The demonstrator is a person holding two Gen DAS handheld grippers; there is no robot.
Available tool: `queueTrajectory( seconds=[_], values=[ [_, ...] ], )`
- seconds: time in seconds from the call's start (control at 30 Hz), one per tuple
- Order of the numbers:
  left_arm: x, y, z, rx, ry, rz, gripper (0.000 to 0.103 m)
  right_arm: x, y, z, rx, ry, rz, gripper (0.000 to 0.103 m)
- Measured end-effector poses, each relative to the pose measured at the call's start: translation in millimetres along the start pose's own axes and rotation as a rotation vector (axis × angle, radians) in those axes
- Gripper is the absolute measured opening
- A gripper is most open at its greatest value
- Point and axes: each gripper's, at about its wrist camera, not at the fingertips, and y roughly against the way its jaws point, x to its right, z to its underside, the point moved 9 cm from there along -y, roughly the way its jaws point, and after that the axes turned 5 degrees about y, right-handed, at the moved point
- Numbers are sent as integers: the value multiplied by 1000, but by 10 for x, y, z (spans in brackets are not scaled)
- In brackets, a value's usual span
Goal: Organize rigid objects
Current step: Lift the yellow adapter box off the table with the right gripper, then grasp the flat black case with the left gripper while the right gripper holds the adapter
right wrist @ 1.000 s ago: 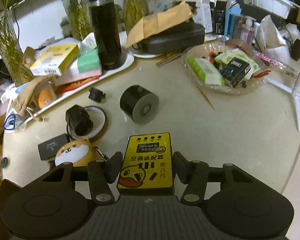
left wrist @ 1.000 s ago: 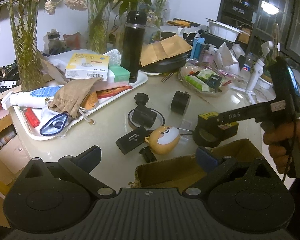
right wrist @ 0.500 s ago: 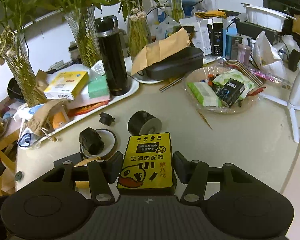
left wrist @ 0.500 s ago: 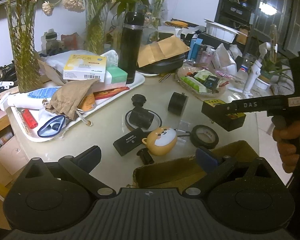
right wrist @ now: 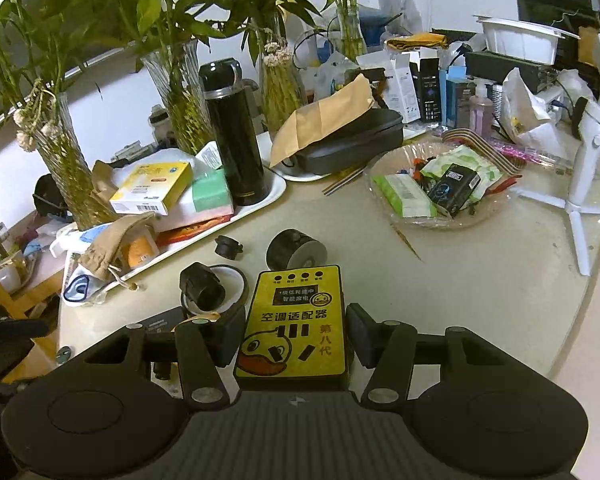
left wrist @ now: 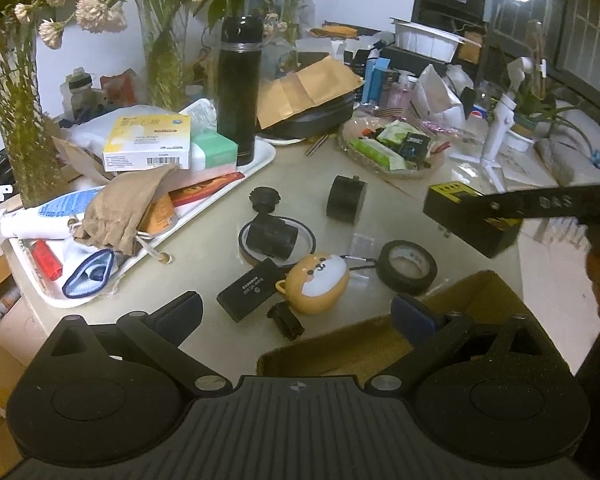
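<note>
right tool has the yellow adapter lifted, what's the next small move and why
Probably carry the yellow adapter over the open cardboard box and lower it in. The right tool grips it clear of the table, the box sits just below and nearer, and the left tool is open over the box edge.

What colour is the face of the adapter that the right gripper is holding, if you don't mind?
Yellow with black print, on a black body; the adapter shows best in the right wrist view.

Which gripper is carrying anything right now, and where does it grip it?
The right gripper holds the yellow adapter by its two long sides, near its rear end. The left gripper holds nothing.
</note>
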Motion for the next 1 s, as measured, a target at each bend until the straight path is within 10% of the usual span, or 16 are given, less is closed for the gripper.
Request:
queueTrajectory(
  seconds=[0.33,0.5,1.0],
  values=[
    [-264,-282,-201,-53,3,-42,102,15,124,28,24,-4,-6,58],
    [-464,-458,-249,-102,2,-79,84,28,125,36,20,-18,-14,58],
    [-403,-986,-100,-307,-303,-38,62,34,104,32,17,-3,-12,58]
  ],
)
